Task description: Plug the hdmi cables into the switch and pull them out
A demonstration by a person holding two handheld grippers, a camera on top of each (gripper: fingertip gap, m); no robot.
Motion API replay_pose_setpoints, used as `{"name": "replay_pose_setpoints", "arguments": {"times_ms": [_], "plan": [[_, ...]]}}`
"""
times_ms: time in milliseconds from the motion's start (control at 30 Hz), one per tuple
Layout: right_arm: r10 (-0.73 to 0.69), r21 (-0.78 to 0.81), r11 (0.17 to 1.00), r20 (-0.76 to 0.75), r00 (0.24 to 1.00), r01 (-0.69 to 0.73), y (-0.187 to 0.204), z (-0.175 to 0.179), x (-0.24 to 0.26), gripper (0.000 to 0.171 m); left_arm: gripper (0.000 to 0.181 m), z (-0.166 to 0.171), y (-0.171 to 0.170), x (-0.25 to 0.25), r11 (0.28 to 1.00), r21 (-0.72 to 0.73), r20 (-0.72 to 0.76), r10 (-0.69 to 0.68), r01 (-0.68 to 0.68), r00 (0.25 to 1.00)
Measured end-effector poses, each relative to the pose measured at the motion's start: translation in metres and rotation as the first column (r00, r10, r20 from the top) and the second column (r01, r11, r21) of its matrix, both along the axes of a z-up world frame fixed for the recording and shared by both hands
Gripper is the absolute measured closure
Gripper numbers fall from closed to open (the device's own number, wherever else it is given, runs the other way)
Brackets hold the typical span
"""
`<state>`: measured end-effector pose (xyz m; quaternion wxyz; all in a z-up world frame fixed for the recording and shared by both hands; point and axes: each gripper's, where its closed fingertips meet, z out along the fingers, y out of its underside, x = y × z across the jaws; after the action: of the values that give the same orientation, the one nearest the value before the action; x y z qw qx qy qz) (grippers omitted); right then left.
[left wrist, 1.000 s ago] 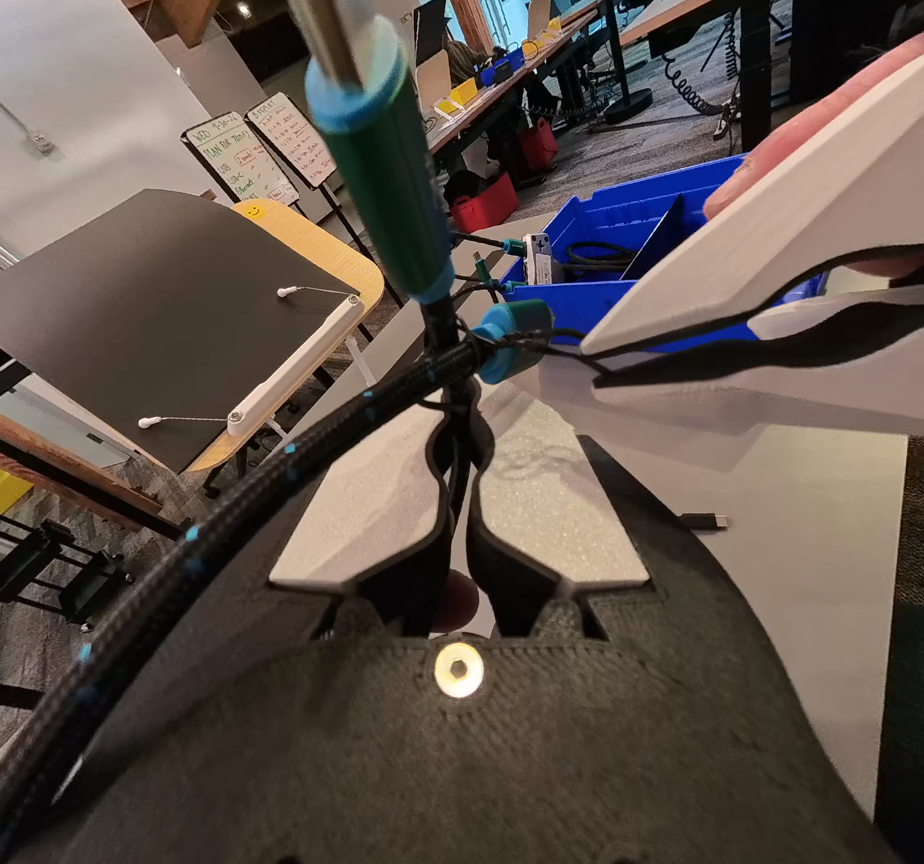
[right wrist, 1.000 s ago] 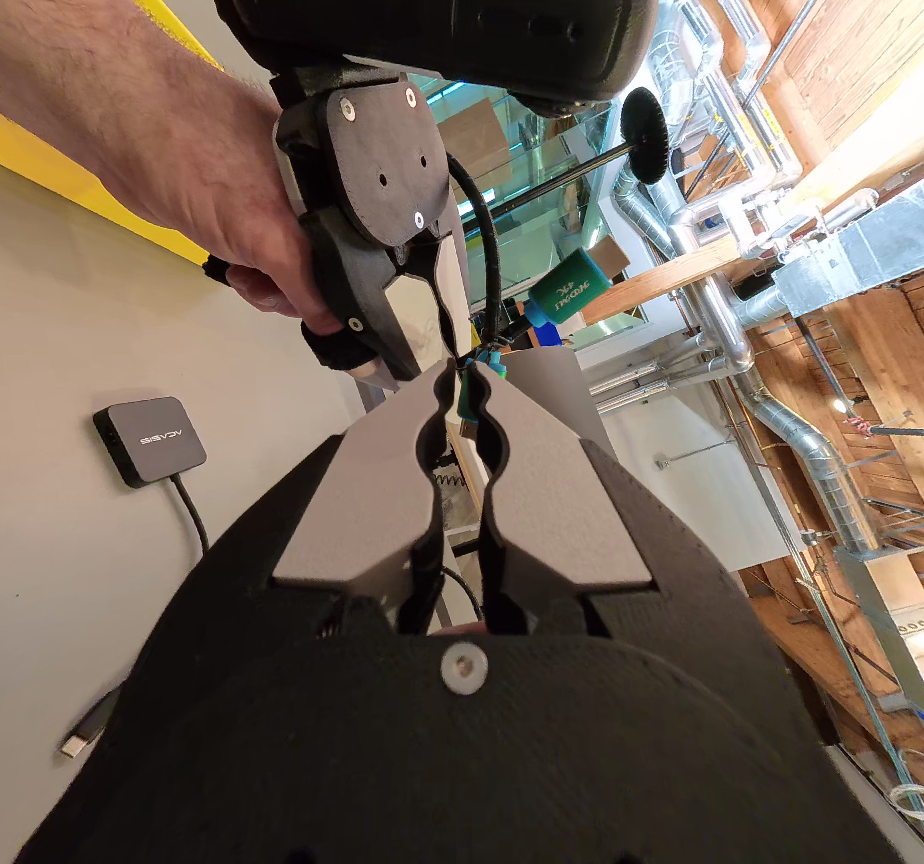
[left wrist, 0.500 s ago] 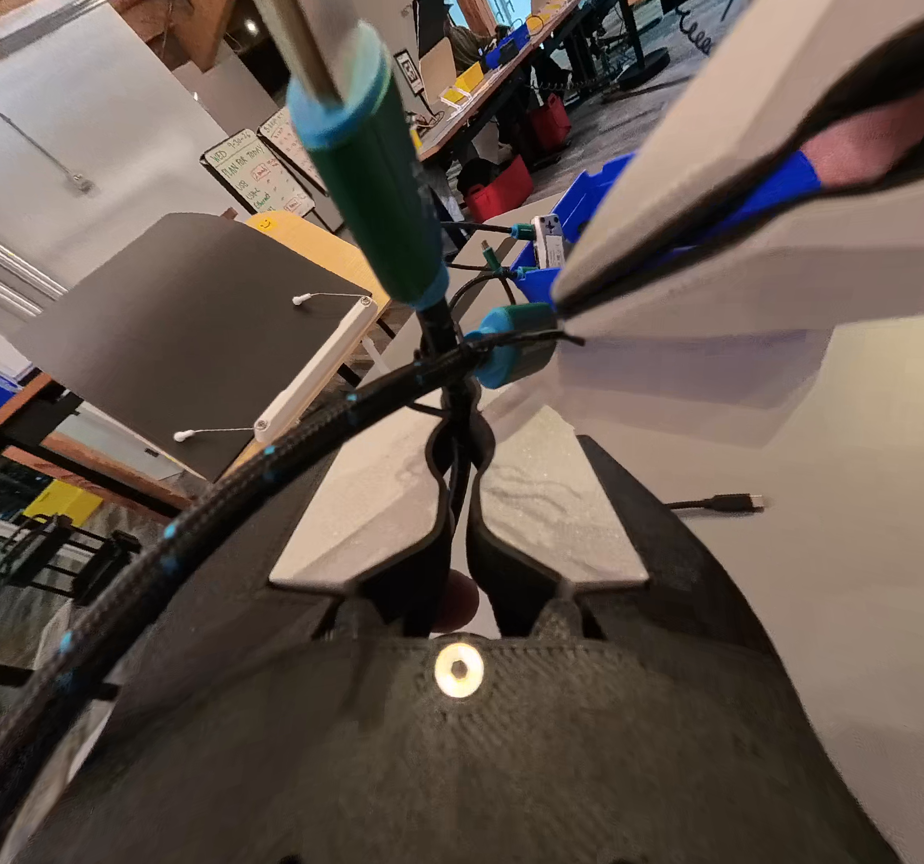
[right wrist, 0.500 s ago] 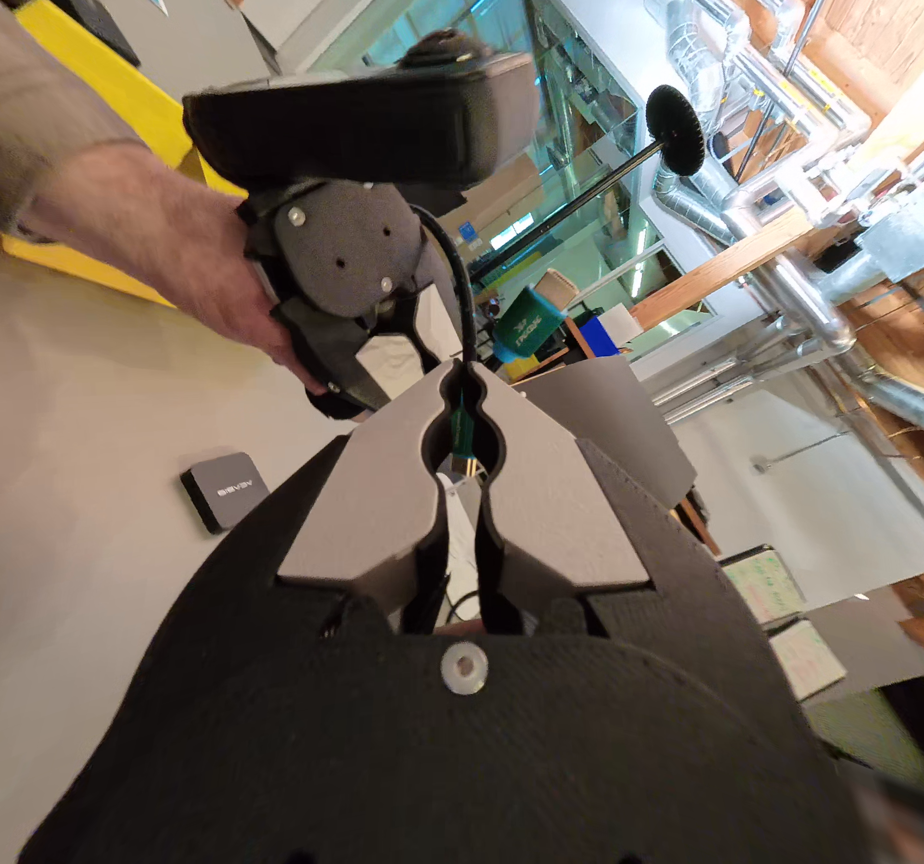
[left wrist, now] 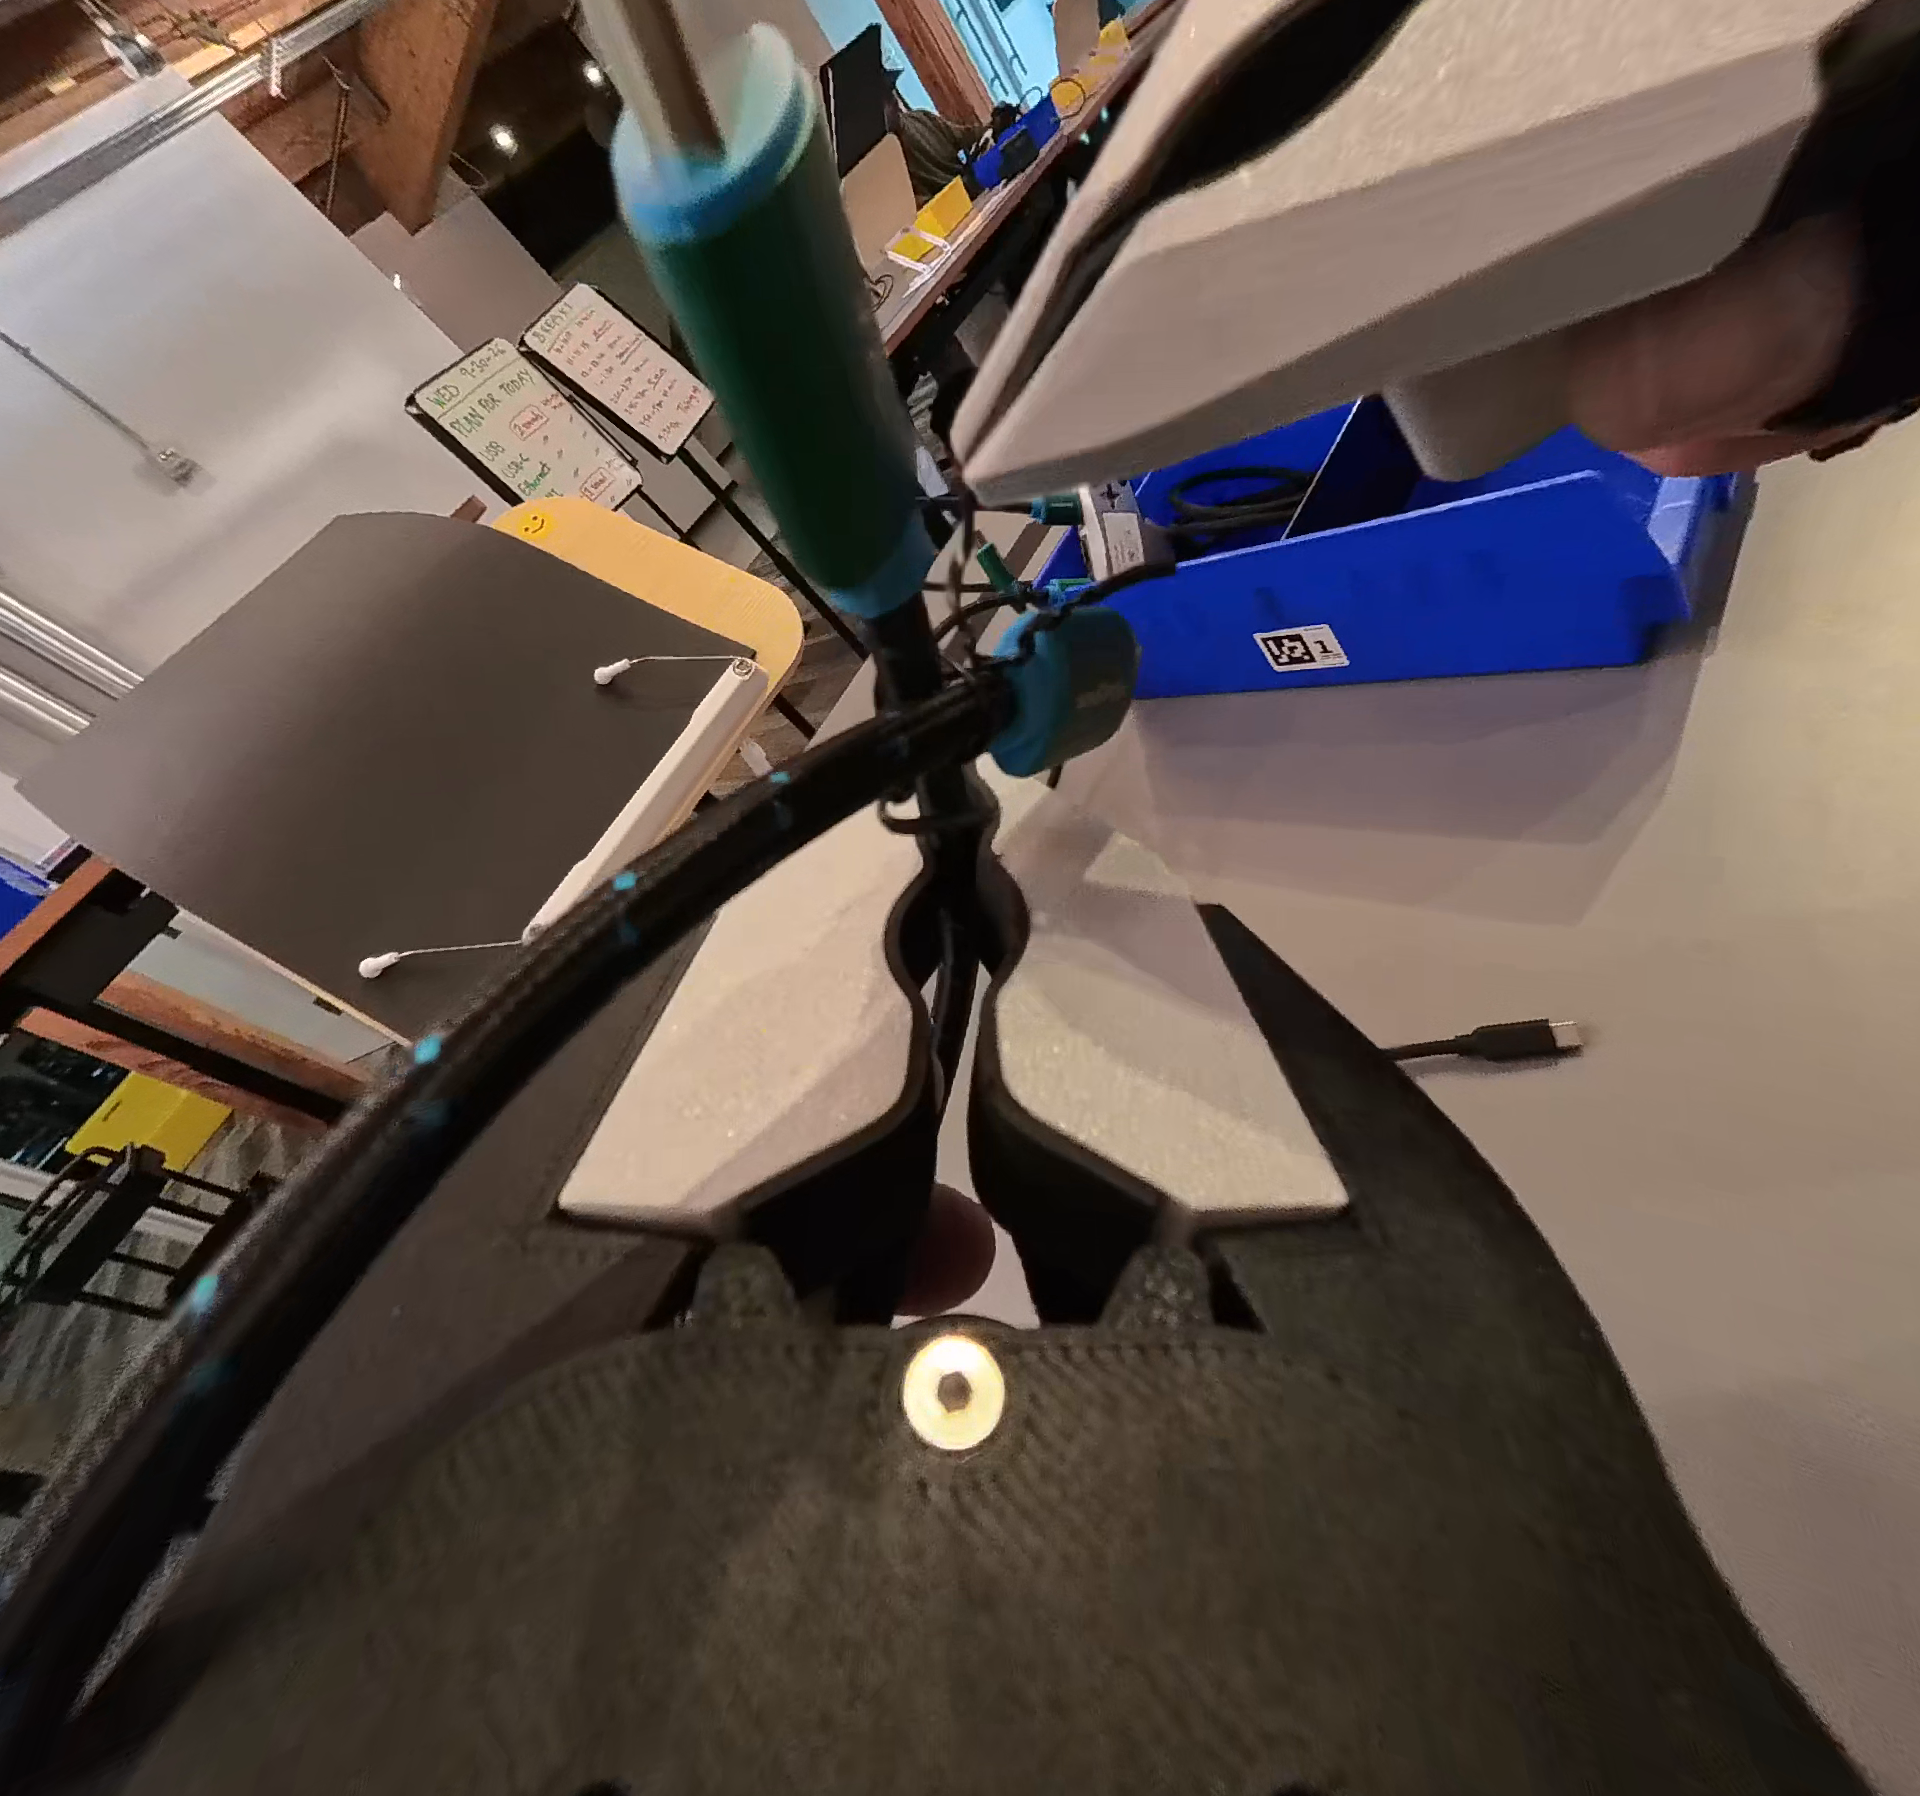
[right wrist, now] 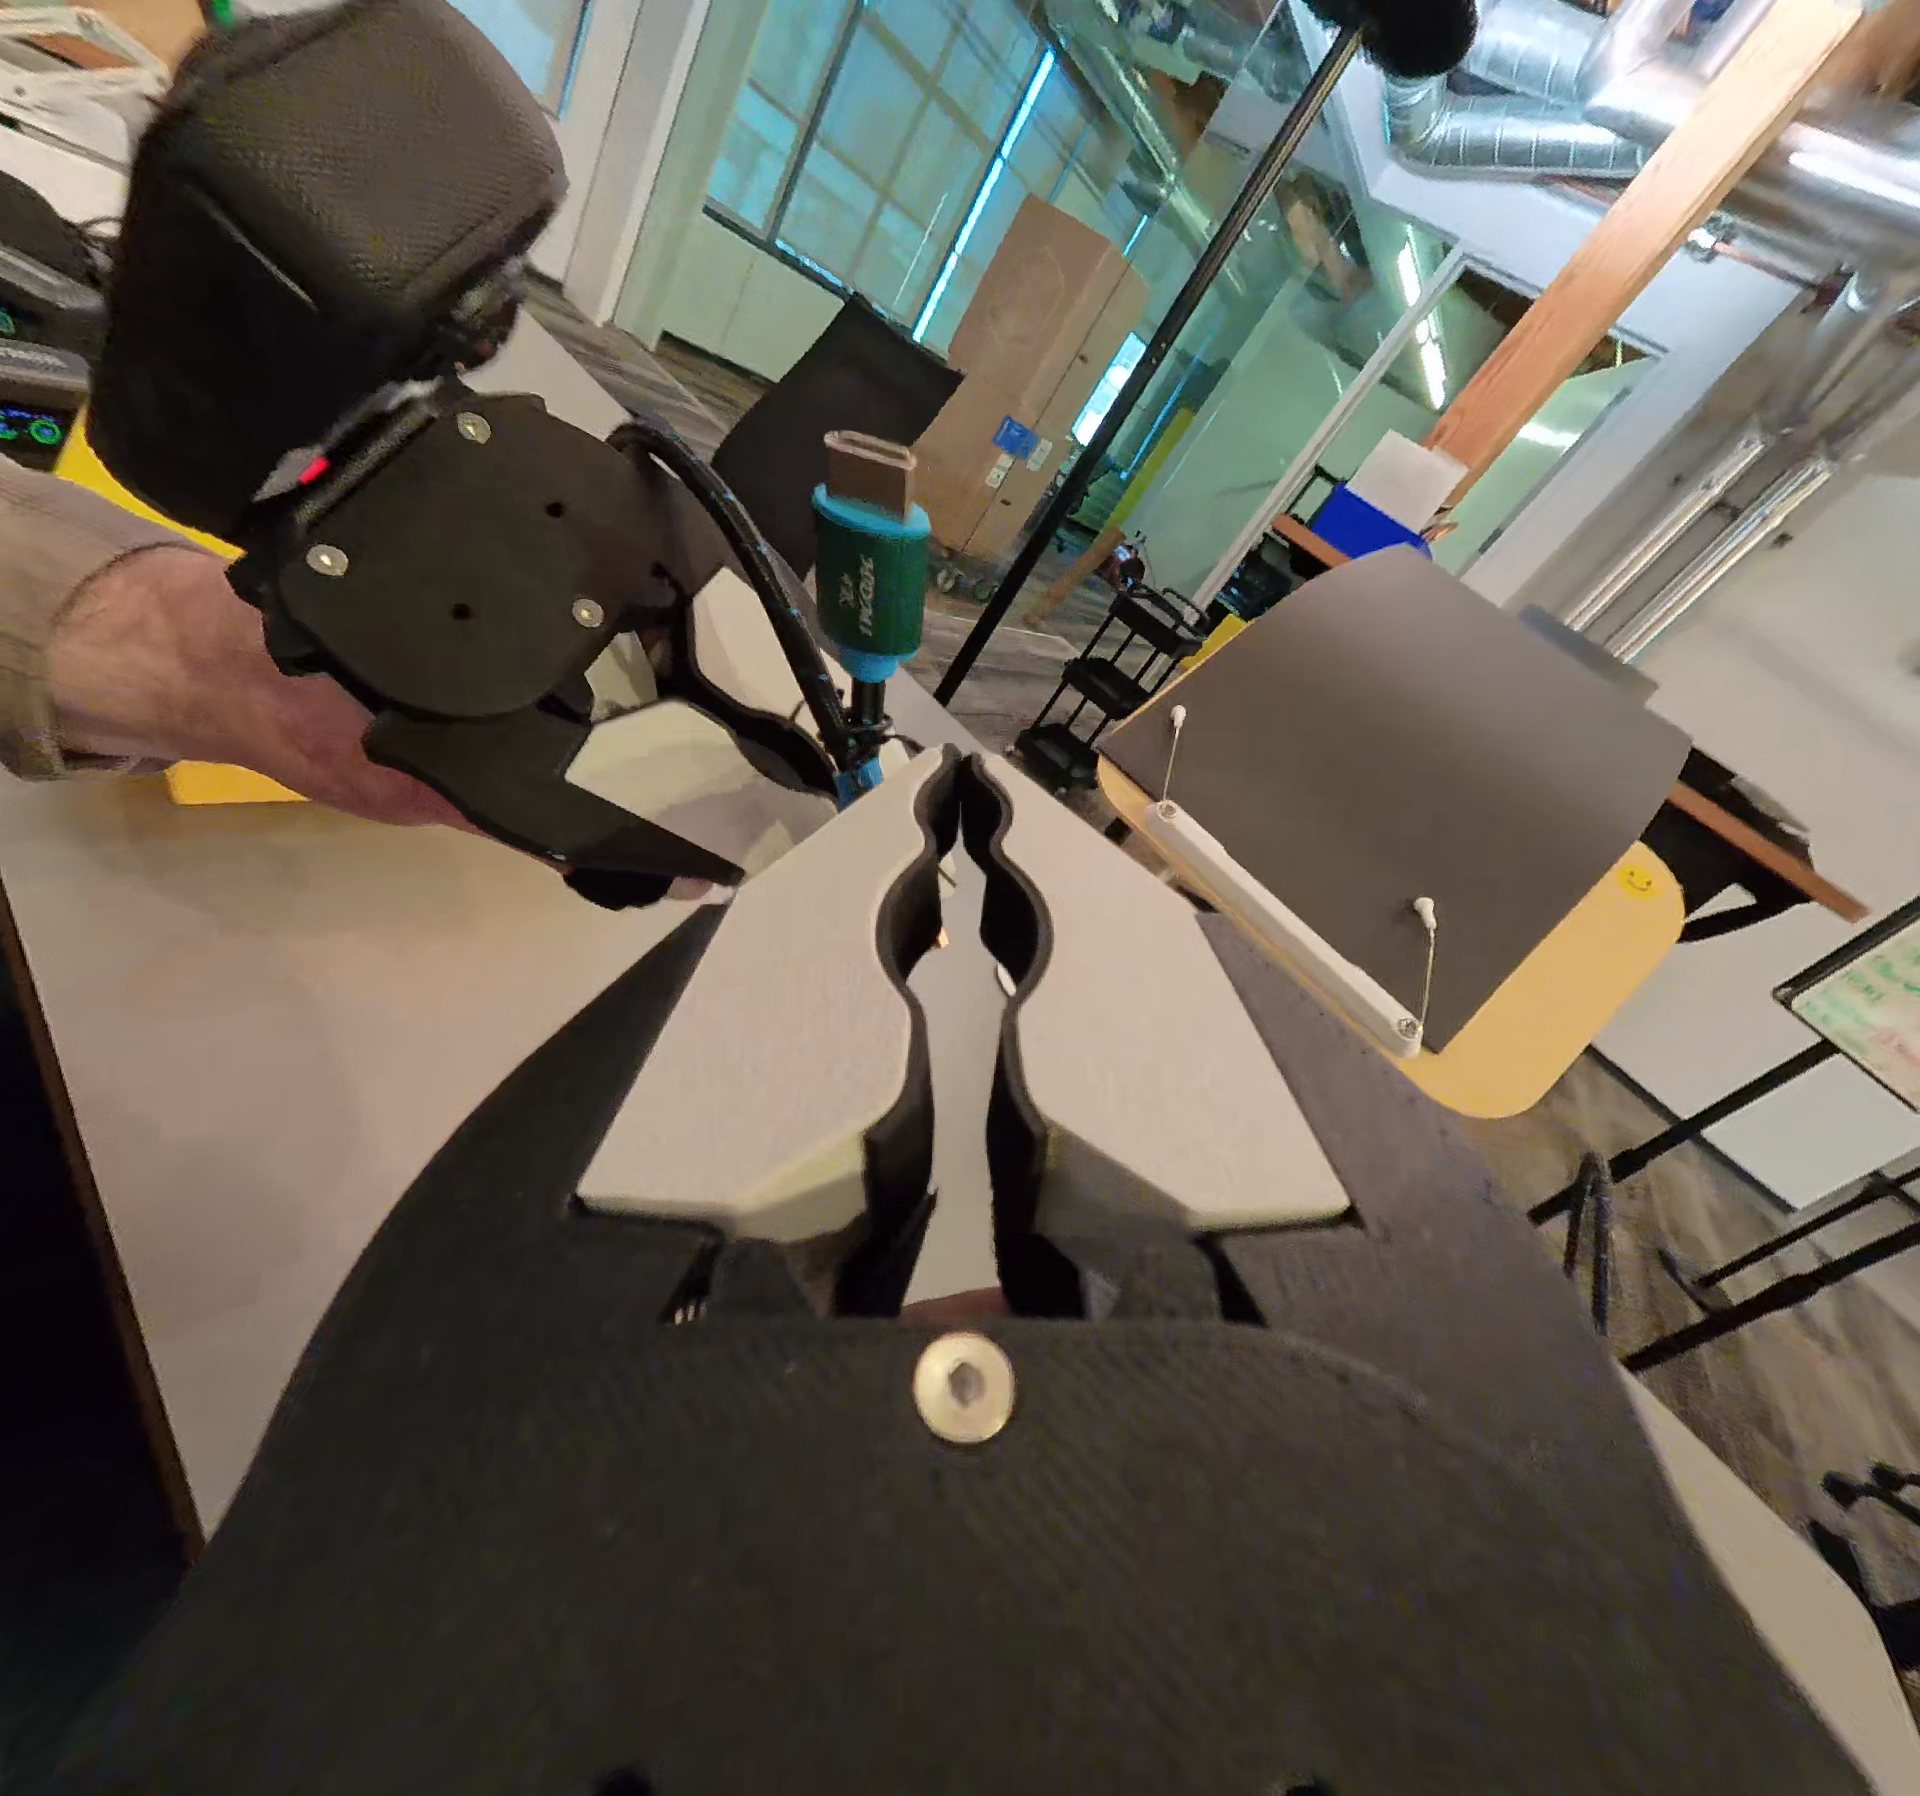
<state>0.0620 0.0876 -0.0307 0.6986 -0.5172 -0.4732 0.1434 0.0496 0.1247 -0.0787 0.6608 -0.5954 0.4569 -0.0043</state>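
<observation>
Cable first: the braided black hdmi cable (left wrist: 582, 946) is pinched in my left gripper (left wrist: 954, 899), jaws closed on it just below a thin tie that binds the loops. Above the jaws its green plug (left wrist: 769, 396) with blue collars stands almost upright, metal tip pointing up, blurred at the top of the left wrist view. A second plug (left wrist: 1065, 697), green with a blue collar, hangs just beside the fingertips, lying sideways over the table (left wrist: 1558, 915). From the right wrist view I see the same upright plug (right wrist: 868, 572) rising beyond the left gripper, which a hand (right wrist: 208, 697) holds. My right gripper (right wrist: 954, 775) has its fingertips pressed together right at the cable near the tie; whether it actually pinches anything there I cannot tell. Behind the plugs sits a blue bin (left wrist: 1455, 593) holding more cables, and a loose small black connector (left wrist: 1496, 1040) lies on the table to the right
</observation>
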Motion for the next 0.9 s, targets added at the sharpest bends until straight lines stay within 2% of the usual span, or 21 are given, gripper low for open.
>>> {"name": "replay_pose_setpoints", "arguments": {"times_ms": [400, 667, 900], "plan": [[0.064, -0.096, 0.994, 0.107, 0.992, -0.054, -0.002, -0.024, -0.005, 0.171, 0.179, 0.008, -0.001, -0.003, 0.997, -0.067, 0.105, -0.026, 0.033, 0.994], [0.204, -0.231, 0.957, 0.105, 0.973, -0.175, -0.019, -0.041, -0.02, 0.171, 0.179, 0.009, -0.002, -0.002, 0.994, -0.097, 0.14, -0.031, 0.045, 0.99], [0.289, -0.258, 0.928, 0.034, 0.957, -0.271, -0.036, -0.03, -0.029, 0.171, 0.178, 0.005, 0.0, -0.002, 0.996, -0.087, 0.11, -0.017, 0.026, 0.994]]}}
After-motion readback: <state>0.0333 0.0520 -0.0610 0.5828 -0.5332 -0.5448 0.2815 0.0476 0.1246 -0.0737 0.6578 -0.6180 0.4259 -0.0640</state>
